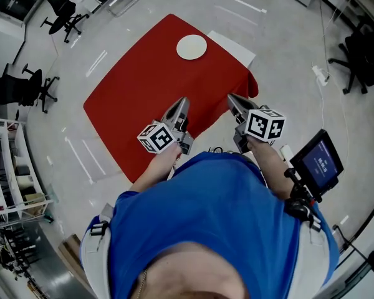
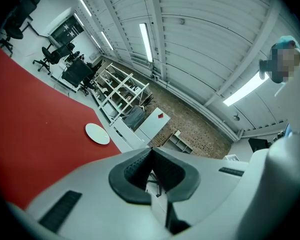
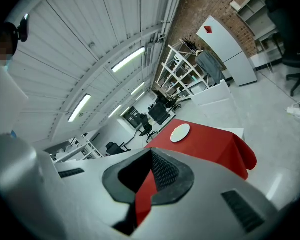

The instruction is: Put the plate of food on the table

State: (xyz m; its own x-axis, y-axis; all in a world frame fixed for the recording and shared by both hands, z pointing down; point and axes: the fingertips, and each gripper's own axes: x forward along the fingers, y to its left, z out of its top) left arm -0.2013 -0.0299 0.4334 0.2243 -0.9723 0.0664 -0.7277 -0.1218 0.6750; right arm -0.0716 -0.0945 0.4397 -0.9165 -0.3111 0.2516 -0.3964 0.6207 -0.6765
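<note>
A red-clothed desk bears the round white plate, far ahead of the left tool and right tool, both closed and empty; any rim grip should stay level.

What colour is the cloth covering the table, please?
Red; the tablecloth shows best in the head view.

This is a big open lab or workshop hall, with a ribbed metal ceiling carrying long strip lights, a bare brick wall and a pale glossy floor. White shelving racks and black office chairs stand around a table draped in red cloth.
</note>
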